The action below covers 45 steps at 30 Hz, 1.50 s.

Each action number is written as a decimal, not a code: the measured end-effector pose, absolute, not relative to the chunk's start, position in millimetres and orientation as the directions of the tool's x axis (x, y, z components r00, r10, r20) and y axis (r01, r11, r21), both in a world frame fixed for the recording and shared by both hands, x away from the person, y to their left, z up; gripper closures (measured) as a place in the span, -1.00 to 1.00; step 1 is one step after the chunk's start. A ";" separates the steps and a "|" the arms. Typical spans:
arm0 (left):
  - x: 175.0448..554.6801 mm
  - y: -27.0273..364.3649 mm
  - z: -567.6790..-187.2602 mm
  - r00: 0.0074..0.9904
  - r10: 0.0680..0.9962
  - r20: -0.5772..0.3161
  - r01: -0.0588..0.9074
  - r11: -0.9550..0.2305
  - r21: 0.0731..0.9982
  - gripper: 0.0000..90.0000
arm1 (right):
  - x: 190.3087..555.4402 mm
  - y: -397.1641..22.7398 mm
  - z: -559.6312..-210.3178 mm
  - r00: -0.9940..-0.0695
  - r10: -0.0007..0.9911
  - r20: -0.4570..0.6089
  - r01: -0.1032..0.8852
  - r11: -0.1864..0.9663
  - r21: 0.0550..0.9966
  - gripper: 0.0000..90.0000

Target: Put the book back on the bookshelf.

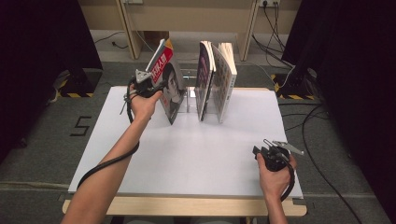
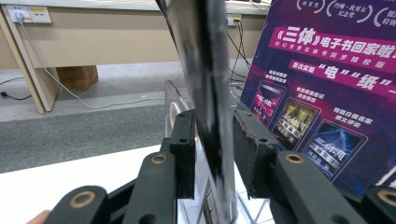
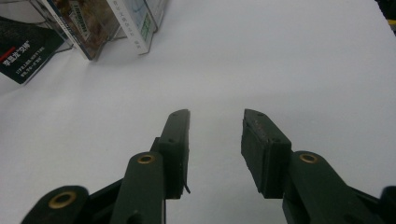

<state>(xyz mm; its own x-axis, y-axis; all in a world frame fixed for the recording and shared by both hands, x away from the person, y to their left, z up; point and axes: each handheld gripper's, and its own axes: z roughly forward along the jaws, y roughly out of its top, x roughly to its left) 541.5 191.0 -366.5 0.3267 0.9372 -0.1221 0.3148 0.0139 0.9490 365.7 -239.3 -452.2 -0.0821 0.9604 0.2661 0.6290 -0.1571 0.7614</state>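
Left tool at the leaning magazine, right tool idle.
Left tool (image 1: pixel 156 86) near the surface's (image 1: pixel 196 154) far edge: jaws spread, magazine's (image 1: pixel 169 88) edge between them, pads not pressing. Magazine leans left against a clear stand (image 1: pixel 189 95); two more books (image 1: pixel 215 79) upright just right of it. Right tool (image 3: pixel 215 140) near the front right corner, jaws spread, nothing between.

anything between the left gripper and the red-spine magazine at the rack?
No. The red-spine magazine already sits edge-on between the left gripper's jaws, pads slightly off it. The purple magazine stands beside, not in between.
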 end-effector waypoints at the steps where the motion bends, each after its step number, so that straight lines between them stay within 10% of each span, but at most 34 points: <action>1: 539.8 191.5 -367.3 0.330 0.936 -0.126 0.316 0.016 0.949 0.53 | 365.4 -238.4 -451.9 -0.075 0.959 0.275 0.632 -0.167 0.757 0.38; 45: 496.0 214.3 -373.6 0.326 0.924 -0.199 0.410 0.051 0.910 -0.10 | 362.4 -244.7 -450.3 -0.058 0.960 0.273 0.621 -0.180 0.763 0.38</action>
<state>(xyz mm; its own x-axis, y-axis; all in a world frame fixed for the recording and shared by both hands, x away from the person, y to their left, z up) 496.0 214.3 -373.6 0.3264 0.9240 -0.1991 0.4104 0.0512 0.9104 362.4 -244.7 -450.3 -0.0575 0.9603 0.2728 0.6205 -0.1797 0.7633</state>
